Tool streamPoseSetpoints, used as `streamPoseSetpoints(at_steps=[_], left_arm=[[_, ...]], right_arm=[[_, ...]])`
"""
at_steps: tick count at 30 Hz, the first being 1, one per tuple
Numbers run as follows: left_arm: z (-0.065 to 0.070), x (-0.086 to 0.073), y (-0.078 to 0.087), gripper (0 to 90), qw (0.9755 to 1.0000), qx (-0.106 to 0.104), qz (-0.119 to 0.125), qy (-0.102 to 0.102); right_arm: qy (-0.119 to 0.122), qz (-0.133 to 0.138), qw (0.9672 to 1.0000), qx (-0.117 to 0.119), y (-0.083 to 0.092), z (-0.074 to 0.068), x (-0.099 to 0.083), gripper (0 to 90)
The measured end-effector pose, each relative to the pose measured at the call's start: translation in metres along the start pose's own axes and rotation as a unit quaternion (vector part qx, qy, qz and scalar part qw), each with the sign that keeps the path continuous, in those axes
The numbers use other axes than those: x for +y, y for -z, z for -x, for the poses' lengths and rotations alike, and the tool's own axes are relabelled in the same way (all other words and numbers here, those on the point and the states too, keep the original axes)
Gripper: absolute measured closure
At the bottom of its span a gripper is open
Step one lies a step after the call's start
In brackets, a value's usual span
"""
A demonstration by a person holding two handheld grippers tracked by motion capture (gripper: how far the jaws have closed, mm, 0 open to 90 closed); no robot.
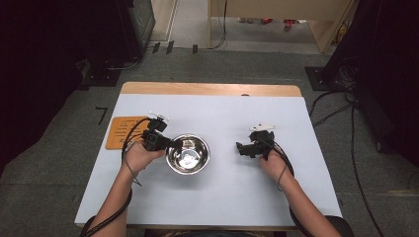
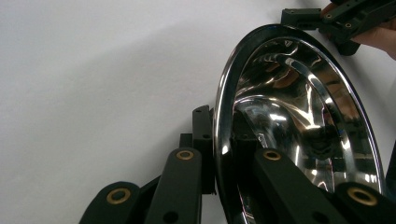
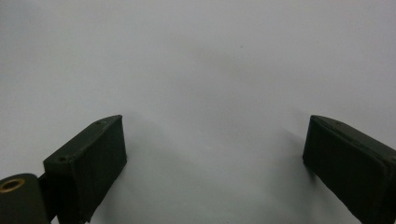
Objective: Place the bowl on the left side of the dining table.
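Left gripper (image 1: pixel 163 143) is clamped on the left rim of the steel bowl (image 1: pixel 188 154), centre-left on the table (image 1: pixel 227 197). Rigid, light and slippery: grip only the rim. Right gripper (image 1: pixel 242 148), well right, stands wide open and empty.

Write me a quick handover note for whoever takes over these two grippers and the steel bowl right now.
Left gripper: shut on the rim of the bowl, one jaw inside, one outside.
Right gripper: open, holding nothing, resting on the white table to the bowl's right.
Bowl: upright near the table's middle, looks empty.
Wooden board: at the left edge, untouched.
Done: bowl gripped.
Left: likely lifting or moving it; keep the grip firm, the rim is slick.
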State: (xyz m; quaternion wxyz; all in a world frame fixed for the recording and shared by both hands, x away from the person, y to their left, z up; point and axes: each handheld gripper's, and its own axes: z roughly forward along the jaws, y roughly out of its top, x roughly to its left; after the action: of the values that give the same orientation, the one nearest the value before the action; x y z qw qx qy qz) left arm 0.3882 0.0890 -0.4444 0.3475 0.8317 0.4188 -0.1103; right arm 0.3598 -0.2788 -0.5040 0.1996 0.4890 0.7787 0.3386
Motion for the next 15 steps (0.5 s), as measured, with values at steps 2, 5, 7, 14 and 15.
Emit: streamPoseSetpoints(at_steps=[2, 5, 7, 14, 15], left_arm=[[-0.0011, -0.0003, 0.0008, 86.0, 1.0000, 0.001, 0.000, 0.001], [-0.0035, -0.0008, 0.0022, 86.0, 1.0000, 0.004, 0.001, 0.004], [-0.0050, -0.0012, 0.0030, 86.0, 1.0000, 0.005, 0.002, 0.006], [-0.0081, -0.0016, 0.0051, 86.0, 0.9999, 0.006, 0.005, 0.012], [-0.0090, -0.0018, 0.0056, 85.9, 0.9999, 0.006, 0.004, 0.011]], right_arm=[[0.000, 0.000, 1.0000, 0.000, 0.0000, 0.0000, 0.0000, 5.7], [0.000, 0.000, 1.0000, 0.000, 0.0000, 0.0000, 0.0000, 5.7], [0.000, 0.000, 1.0000, 0.000, 0.0000, 0.0000, 0.0000, 5.7], [0.000, 0.000, 1.0000, 0.000, 0.0000, 0.0000, 0.0000, 5.7], [0.000, 0.000, 1.0000, 0.000, 0.0000, 0.0001, 0.0000, 5.7]])
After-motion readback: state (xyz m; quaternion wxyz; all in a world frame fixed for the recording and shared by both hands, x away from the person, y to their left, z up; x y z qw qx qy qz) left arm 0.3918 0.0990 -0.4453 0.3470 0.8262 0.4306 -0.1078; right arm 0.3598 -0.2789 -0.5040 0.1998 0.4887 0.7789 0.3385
